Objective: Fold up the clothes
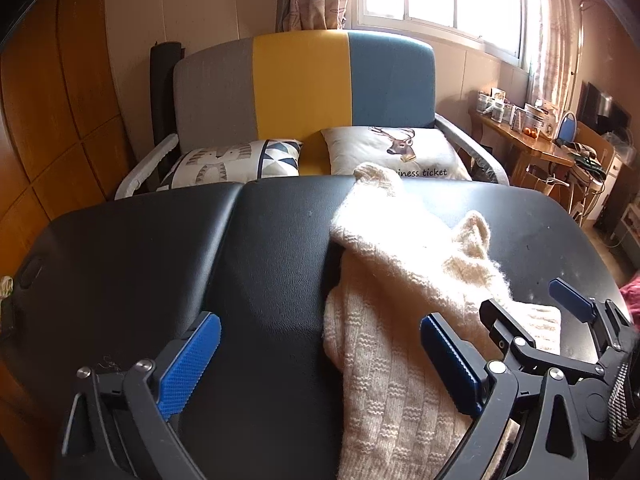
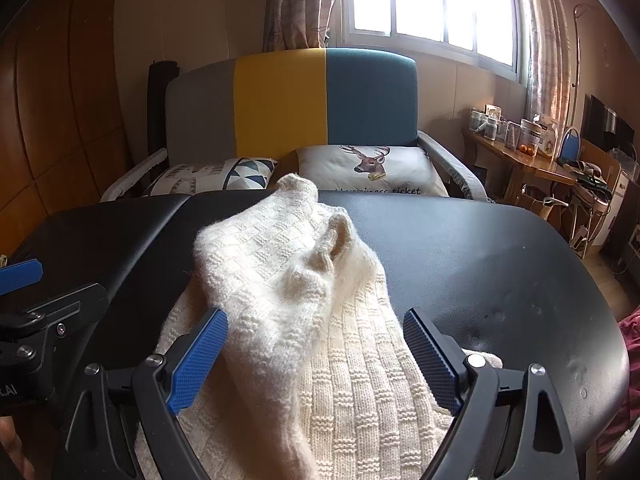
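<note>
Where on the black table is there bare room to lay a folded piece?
Left half of the black table, from the centre seam to the cream sweater, is bare. So is the right side past the sweater. Crowded: the near middle, under both open grippers.

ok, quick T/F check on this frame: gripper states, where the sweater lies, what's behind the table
1. Both grippers are open. True: the left gripper and right gripper each show spread blue pads with nothing clamped.
2. The cream knit sweater lies on a black padded table. True.
3. The sweater is neatly folded into a flat square. False: it lies bunched, one part humped over the rest.
4. The sofa behind the table is plain red. False: its back is grey, yellow and blue.
5. A deer-print cushion sits on the sofa. True.
</note>
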Action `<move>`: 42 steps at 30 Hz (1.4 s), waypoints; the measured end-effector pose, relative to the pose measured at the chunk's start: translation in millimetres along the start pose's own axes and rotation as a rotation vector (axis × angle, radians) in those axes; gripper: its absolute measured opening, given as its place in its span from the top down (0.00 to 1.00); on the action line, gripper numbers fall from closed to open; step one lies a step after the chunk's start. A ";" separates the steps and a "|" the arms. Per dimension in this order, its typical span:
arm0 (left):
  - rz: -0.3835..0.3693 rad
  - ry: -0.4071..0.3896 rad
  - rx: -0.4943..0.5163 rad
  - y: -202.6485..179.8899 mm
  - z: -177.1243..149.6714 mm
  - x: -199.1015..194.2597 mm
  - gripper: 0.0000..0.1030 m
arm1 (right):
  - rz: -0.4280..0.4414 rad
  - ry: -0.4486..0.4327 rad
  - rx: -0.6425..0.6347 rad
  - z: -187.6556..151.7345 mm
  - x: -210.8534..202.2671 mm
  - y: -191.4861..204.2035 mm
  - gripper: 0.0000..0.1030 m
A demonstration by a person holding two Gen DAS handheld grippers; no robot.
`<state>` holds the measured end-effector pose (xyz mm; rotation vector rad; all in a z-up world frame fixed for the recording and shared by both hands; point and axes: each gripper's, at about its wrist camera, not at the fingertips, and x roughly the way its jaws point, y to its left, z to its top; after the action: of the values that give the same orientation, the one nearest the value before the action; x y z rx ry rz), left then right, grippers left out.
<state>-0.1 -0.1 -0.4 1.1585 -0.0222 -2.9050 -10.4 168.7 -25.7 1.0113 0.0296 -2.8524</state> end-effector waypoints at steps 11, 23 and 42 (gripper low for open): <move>-0.268 0.174 -0.079 16.1 -21.8 33.8 0.00 | 0.065 0.043 0.011 -9.3 7.1 -6.3 0.11; -0.510 0.378 -0.360 85.8 -96.7 68.1 0.01 | 0.486 0.053 0.449 -84.0 -42.4 -154.3 0.11; -0.909 0.441 0.231 -172.2 -30.6 5.7 0.24 | 0.541 0.324 0.238 -150.7 -31.5 -132.6 0.12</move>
<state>15.5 171.7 -29.6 2.3442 0.2402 -3.2882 93.1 312.2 -125.7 1.2805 -0.4861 -2.2201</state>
